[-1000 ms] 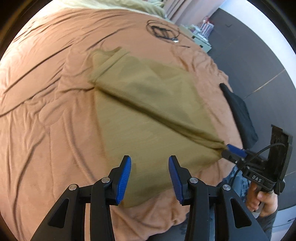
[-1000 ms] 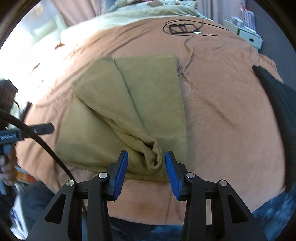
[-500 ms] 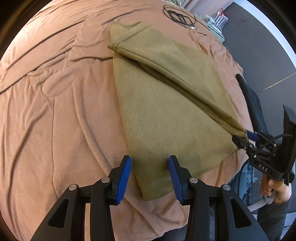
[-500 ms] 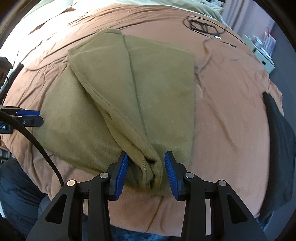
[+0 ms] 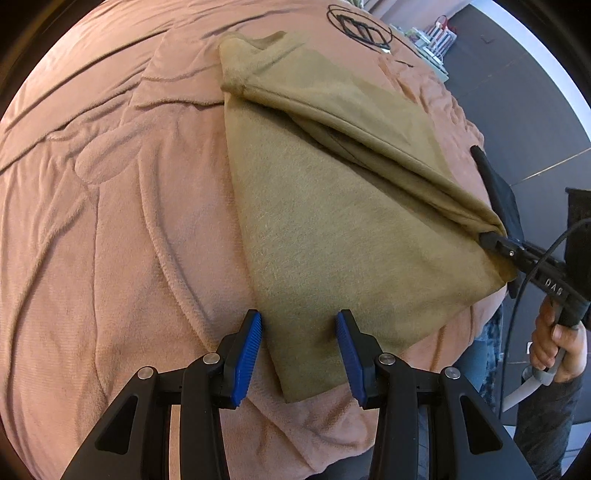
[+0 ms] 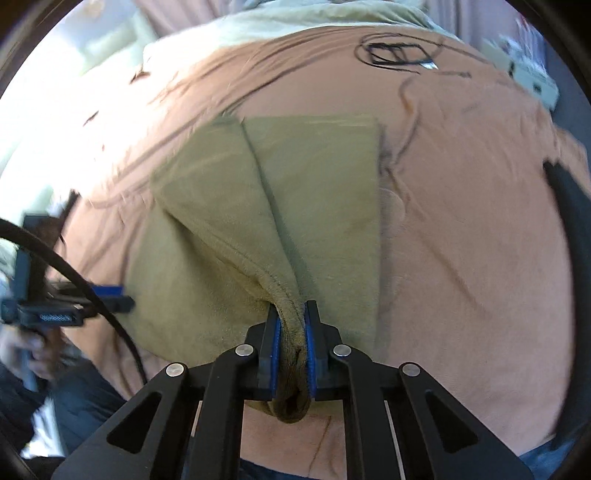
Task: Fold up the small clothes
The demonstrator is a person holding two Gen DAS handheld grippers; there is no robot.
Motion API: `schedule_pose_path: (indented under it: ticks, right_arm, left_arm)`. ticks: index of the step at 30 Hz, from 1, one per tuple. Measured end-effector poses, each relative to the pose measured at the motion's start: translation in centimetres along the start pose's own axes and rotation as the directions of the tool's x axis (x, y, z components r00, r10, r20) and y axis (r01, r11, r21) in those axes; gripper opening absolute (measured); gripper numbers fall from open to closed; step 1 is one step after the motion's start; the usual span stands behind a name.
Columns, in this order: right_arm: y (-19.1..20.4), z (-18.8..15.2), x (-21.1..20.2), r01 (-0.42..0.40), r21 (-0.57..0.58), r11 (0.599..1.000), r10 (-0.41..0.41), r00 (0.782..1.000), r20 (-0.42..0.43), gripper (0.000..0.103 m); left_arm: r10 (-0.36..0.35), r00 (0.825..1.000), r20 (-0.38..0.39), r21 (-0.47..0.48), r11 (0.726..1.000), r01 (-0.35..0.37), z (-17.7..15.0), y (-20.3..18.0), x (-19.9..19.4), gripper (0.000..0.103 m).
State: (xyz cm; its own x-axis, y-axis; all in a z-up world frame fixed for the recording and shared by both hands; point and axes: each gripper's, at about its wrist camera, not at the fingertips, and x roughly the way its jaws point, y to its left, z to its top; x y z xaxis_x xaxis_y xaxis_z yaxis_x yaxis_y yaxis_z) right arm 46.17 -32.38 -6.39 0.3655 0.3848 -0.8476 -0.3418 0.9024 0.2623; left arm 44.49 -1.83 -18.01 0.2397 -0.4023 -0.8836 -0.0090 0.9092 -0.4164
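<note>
Since the earlier frames the right gripper [image 6: 291, 325] has gone from standing open around the bunched corner of the olive-green garment [image 6: 317, 206] to pinching it: its jaws have just been closing, and the blue pads [image 6: 275, 343] are now pressing on a thick roll of the hemmed fabric at the lower centre of the right wrist view, with a lump of cloth hanging out below them. In the left wrist view the same gripper [image 5: 491, 238] is showing at the right edge, biting the garment's right corner, with a hand [image 5: 557, 347] gripping its handle at the lower right. The left gripper [image 5: 299, 343] is sitting lower over the bed than a second ago, and its jaws are standing partly open, holding nothing; the near corner of the garment is lying between the blue pads [image 5: 247, 354] in the lower centre of the frame, and whether the fingertips are touching the fabric I cannot tell. The garment is lying on a pinkish-brown fleece blanket [image 5: 110, 221], filling the centre of both views, one flap folded diagonally over the flat layer and rising toward the pinched corner. A coiled black cable [image 5: 360, 27] is resting on the blanket at the top of the frame, and a dark garment [image 6: 569, 221] is lying at the right edge of the right wrist view.
</note>
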Motion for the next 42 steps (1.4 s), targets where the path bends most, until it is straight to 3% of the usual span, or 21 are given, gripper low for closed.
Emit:
schedule_pose_path:
  ticks: [6, 16, 21, 26, 28, 33, 42]
  right_arm:
    - [-3.5, -1.8, 0.6, -0.082, 0.119, 0.99, 0.08, 0.997, 0.02, 0.008]
    - [-6.4, -4.4, 1.9, -0.165, 0.21, 0.964, 0.159, 0.986, 0.045, 0.007]
    - [-5.3, -3.9, 0.8, -0.071, 0.132, 0.989, 0.071, 0.997, 0.003, 0.012]
    - [-1.5, -2.0, -0.7, 0.047, -0.002, 0.999, -0.047, 0.999, 0.01, 0.015]
    - [-0.4, -1.3, -1.1, 0.066, -0.038, 0.997, -0.065, 0.997, 0.028, 0.015]
    - [2.5, 0.9, -0.7, 0.086, -0.108, 0.99, -0.081, 0.996, 0.043, 0.035]
    - [8.0, 3.7, 2.2, 0.122, -0.278, 0.953, -0.113, 0.992, 0.048, 0.035]
  left_arm:
    - [-0.011, 1.0, 0.024, 0.014, 1.0, 0.01, 0.6, -0.5, -0.6, 0.044]
    - [0.031, 0.999, -0.01, 0.031, 0.999, -0.031, 0.6, -0.4, 1.1, 0.044]
    - [0.012, 1.0, 0.004, 0.03, 0.999, -0.012, 0.7, 0.2, 0.3, 0.044]
    - [-0.002, 0.998, 0.055, 0.011, 1.0, 0.001, 1.1, 1.3, -1.2, 0.044]
    - [-0.013, 0.997, 0.075, -0.009, 1.0, 0.014, 1.4, 1.9, -1.9, 0.044]
    - [-0.032, 0.995, 0.097, -0.032, 0.999, 0.035, 1.8, 2.7, -2.6, 0.044]
    - [-0.067, 0.991, 0.116, -0.055, 0.996, 0.074, 2.5, 3.9, -3.2, 0.044]
